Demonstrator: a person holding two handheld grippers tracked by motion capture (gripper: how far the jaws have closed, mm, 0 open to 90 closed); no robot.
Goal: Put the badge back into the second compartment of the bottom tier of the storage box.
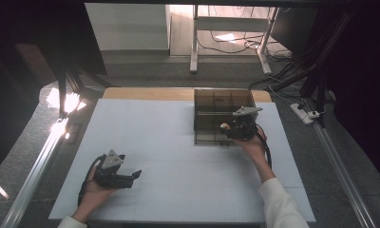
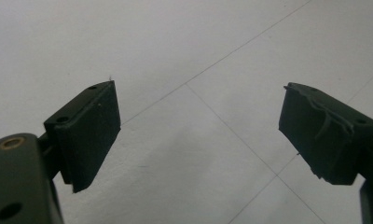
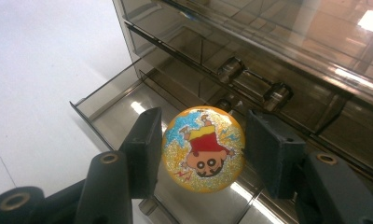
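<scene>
While right gripper [image 3: 201, 149] pinches glittery cartoon badge [image 3: 203, 148] above open drawer [image 3: 114, 105] of smoky box [image 1: 212, 102], placing looks underway; next: lower, release. Left gripper [image 2: 198, 130] spread wide, empty.

Your left gripper [image 1: 129, 176] sits at 7 o'clock, jaws spread wide. Your right gripper [image 1: 224, 127] reaches toward 1 o'clock, jaws clamped.

White tabletop [image 1: 178, 142] with thin seams; smoky clear drawer box [image 1: 212, 102] standing on it, just beyond the right gripper [image 1: 224, 127].
</scene>
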